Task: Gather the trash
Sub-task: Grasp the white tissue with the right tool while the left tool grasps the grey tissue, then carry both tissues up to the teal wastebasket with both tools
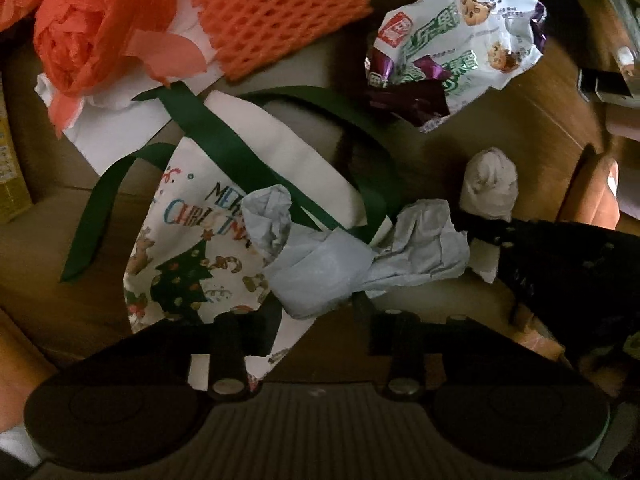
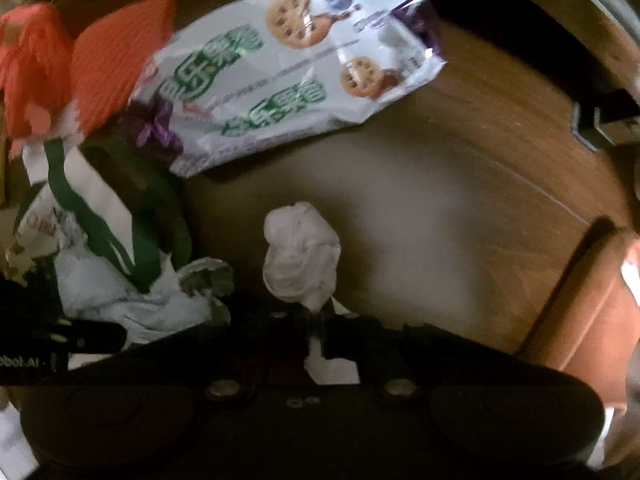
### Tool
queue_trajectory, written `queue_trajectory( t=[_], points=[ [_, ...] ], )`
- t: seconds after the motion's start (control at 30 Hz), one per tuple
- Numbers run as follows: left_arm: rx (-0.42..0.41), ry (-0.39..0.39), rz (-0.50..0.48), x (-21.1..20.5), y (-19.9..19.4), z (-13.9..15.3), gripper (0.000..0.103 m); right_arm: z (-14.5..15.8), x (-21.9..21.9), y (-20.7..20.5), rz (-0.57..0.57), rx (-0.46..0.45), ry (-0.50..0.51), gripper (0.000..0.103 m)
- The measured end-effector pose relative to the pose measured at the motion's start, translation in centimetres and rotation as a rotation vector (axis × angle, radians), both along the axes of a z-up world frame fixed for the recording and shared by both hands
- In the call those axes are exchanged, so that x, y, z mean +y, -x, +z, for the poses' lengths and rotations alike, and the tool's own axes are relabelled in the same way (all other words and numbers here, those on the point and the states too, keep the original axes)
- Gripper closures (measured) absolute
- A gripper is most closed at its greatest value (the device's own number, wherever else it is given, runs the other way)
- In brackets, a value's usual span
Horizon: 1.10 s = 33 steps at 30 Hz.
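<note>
**Both grippers clamped on crumpled paper**

Right now the left gripper (image 1: pixel 316 300) has its fingers pinched on a pale blue crumpled paper wad (image 1: pixel 320 268); the wad sits at 6 o'clock of the left wrist view, lying over a Christmas-print bag (image 1: pixel 192 248) with green ribbon handles (image 1: pixel 224 136). The right gripper (image 2: pixel 316 320) is clamped narrow on a white tissue ball (image 2: pixel 300 256), a paper tail squeezed between its fingers; the ball is at centre, toward 6 o'clock, in the right wrist view.

A cookie wrapper (image 1: pixel 460 48) lies at 1 o'clock from the bag. An orange foam net (image 1: pixel 272 16) is at 12 o'clock, with orange crumpled tissue (image 1: pixel 96 32) beside it at 11 o'clock. All of it rests on a brown wooden surface (image 2: pixel 460 208). The right view is blurred.
</note>
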<state>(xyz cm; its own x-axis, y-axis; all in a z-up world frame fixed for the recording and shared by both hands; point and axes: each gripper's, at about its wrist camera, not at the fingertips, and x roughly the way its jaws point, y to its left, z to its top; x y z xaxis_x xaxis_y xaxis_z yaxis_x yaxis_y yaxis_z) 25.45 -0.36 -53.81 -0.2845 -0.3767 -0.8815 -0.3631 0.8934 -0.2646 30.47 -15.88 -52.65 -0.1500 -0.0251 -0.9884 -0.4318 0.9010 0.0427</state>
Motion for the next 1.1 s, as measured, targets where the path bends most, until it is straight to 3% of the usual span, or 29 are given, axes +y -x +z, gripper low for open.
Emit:
queue_trajectory(
  t=[0.2,0.57,0.8,1.1],
  points=[
    [-0.025,-0.014,0.031,0.5,-0.3,3.5,0.07,3.2,-0.4,-1.0,-0.084,-0.016,0.003,0.099],
    [-0.138,-0.052,0.09,2.0,0.3,13.7,0.07,14.0,0.3,0.5,-0.11,-0.133,-0.061,0.099],
    [-0.261,-0.1,0.097,2.9,2.0,21.8,0.07,22.4,0.7,2.4,-0.138,-0.252,-0.15,0.099],
    [-0.48,-0.142,0.139,4.1,5.8,32.6,0.07,33.3,0.0,6.0,-0.136,-0.424,-0.275,0.099]
  ],
)
